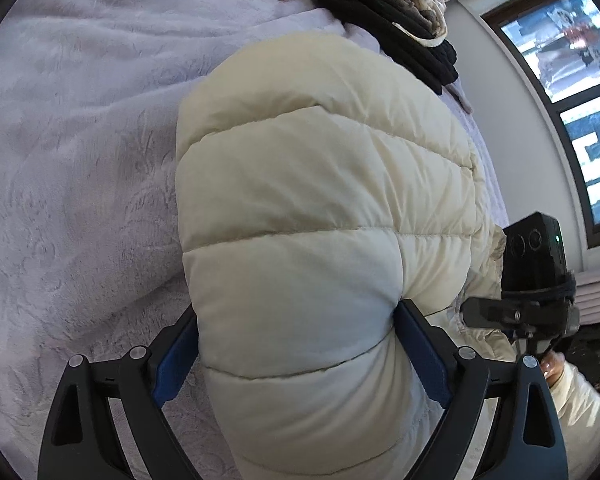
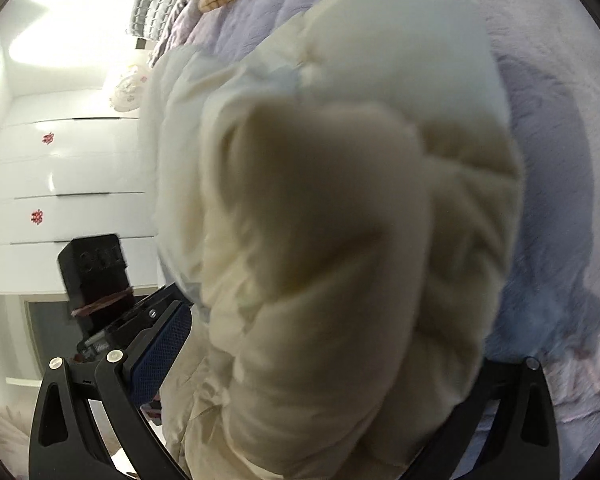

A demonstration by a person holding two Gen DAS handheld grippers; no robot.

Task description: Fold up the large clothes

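From the left wrist, the left gripper (image 1: 296, 344) pinches a thick roll of the cream puffer jacket (image 1: 320, 216), its blue pads pressed deep into the padding; the jacket lies on the lilac bed (image 1: 80, 140), with a pile of clothes (image 1: 400, 20) at the far edge. The slick, springy fill could squeeze out of so bulky a bite.

From the right wrist, the right gripper (image 2: 320, 360) is part-closed around another puffy bunch of jacket (image 2: 340, 220), its right pad hidden. Uneven pulling between the two could undo the fold.
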